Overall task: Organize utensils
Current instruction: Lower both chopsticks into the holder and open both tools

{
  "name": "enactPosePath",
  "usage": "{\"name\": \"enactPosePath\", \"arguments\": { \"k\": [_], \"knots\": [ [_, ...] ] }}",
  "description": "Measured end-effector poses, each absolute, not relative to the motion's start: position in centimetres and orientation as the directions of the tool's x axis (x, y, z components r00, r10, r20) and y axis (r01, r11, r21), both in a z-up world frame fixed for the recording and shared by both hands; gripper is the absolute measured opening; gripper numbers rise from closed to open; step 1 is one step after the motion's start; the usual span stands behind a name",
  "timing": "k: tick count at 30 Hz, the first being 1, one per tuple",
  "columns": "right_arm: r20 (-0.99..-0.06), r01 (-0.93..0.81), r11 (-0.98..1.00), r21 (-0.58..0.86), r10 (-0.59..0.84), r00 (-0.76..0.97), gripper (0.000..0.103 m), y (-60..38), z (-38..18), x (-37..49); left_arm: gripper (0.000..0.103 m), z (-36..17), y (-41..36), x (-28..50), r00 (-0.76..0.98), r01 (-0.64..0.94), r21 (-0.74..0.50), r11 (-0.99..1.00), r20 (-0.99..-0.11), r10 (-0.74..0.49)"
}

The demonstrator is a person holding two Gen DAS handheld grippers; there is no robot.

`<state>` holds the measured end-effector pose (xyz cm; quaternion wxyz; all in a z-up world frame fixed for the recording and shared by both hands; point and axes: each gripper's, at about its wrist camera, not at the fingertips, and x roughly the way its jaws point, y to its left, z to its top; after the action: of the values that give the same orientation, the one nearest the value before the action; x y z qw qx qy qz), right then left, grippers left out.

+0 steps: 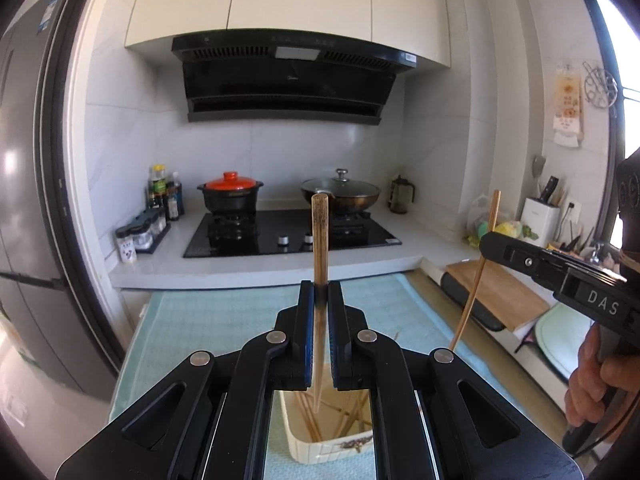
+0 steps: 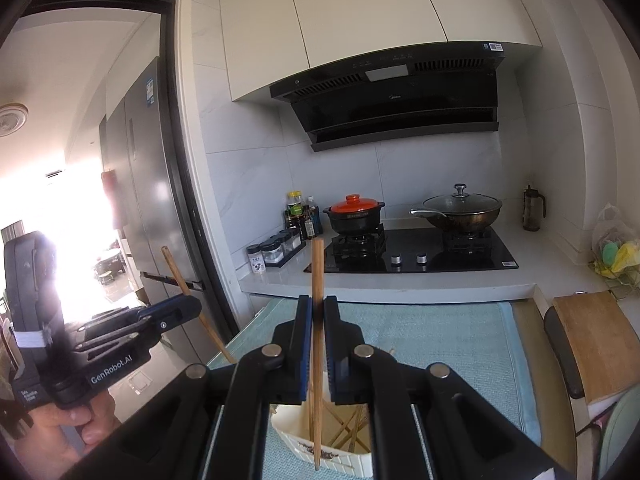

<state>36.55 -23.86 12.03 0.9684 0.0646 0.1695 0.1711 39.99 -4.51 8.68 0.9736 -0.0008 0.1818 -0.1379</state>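
Right, two long thin bamboo chopsticks are up in the air, one per gripper, both roughly vertical w/ lower ends over the cream rectangular plastic utensil box [image 1: 320, 450] that sits on the pale teal woven mat [image 1: 224, 320].

The left gripper [image 1: 321, 292] is clamped on the darker-topped bamboo chopstick [image 1: 320, 240]; its tip hangs inside the box, among the loose sticks lying crossed on the bottom. The right gripper [image 2: 318, 306] is pinched on the plain tan bamboo chopstick [image 2: 318, 280], whose tip in the right wrist view crosses the box's near wall at 6 o'clock — can't tell if it's inside or just in front. From the left wrist view the right tool comes in at 3 o'clock, its stick leaning toward 1.

How to do it well, as I judge it:
- Step looks like pairing or lifting sticks out of the box, approx. early on, since plenty are left in it.
- Keep both sticks near-vertical so tips clear the walls; don't snag the crossed ones.
- Grip is mid-shaft, so a stick can pivot btwn the pads; move slowly, no twisting.
- Keep the tools apart; they're close.

Further out, at 12 o'clock: black glass gas hob [image 2: 440, 256], black clay pot with orange lid [image 2: 354, 212], dark lidded wok [image 2: 460, 210]. Wooden cutting board [image 2: 592, 344] at 3.
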Motion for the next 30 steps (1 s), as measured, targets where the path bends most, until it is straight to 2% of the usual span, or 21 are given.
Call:
{"name": "enactPosePath", "arguments": {
  "k": [8, 16, 22, 23, 24, 25, 26, 27, 29, 30],
  "knots": [
    [-0.33, -0.294, 0.938, 0.186, 0.341, 0.88, 0.006, -23.8, 10.3, 41.6, 0.004, 6.2, -5.4, 46.1, 0.866, 0.26, -0.096, 0.961, -0.417, -0.276],
    [-0.455, -0.291, 0.943, 0.159, 0.332, 0.826, 0.006, -22.6, 4.1, 46.2, 0.004, 1.1, -6.2, 50.3, 0.809, 0.256, -0.153, 0.954, -0.506, -0.298],
    [-0.591, -0.289, 0.94, 0.181, 0.339, 0.732, 0.007, -21.7, -0.5, 48.7, 0.005, -2.1, -6.4, 52.1, 0.75, 0.236, -0.172, 0.956, -0.594, -0.292],
    [-0.611, -0.287, 0.94, 0.185, 0.339, 0.716, 0.007, -21.6, -1.1, 49.0, 0.011, -2.3, -6.2, 52.4, 0.744, 0.226, -0.18, 0.957, -0.602, -0.289],
    [-0.624, -0.281, 0.941, 0.188, 0.335, 0.706, 0.007, -21.6, -1.6, 49.3, 0.03, -2.4, -6.0, 52.5, 0.742, 0.217, -0.188, 0.958, -0.606, -0.287],
    [-0.635, -0.274, 0.943, 0.189, 0.33, 0.699, 0.008, -21.6, -1.8, 49.6, 0.044, -2.3, -5.7, 52.5, 0.746, 0.202, -0.19, 0.961, -0.605, -0.277],
    [-0.639, -0.268, 0.945, 0.189, 0.325, 0.697, 0.013, -21.6, -1.9, 49.6, 0.069, -2.0, -5.3, 52.2, 0.762, 0.183, -0.184, 0.966, -0.594, -0.257],
    [-0.636, -0.263, 0.946, 0.191, 0.323, 0.701, 0.019, -21.7, -1.7, 49.5, 0.079, -1.5, -4.9, 51.5, 0.786, 0.169, -0.172, 0.971, -0.571, -0.238],
    [-0.608, -0.257, 0.946, 0.2, 0.325, 0.724, 0.06, -22.2, -0.8, 48.5, 0.086, -0.3, -4.2, 49.8, 0.824, 0.157, -0.133, 0.979, -0.529, -0.204],
    [-0.591, -0.254, 0.946, 0.201, 0.323, 0.739, 0.064, -22.6, -0.1, 47.9, 0.094, 0.3, -3.9, 48.8, 0.838, 0.151, -0.11, 0.982, -0.514, -0.187]
  ]
}}
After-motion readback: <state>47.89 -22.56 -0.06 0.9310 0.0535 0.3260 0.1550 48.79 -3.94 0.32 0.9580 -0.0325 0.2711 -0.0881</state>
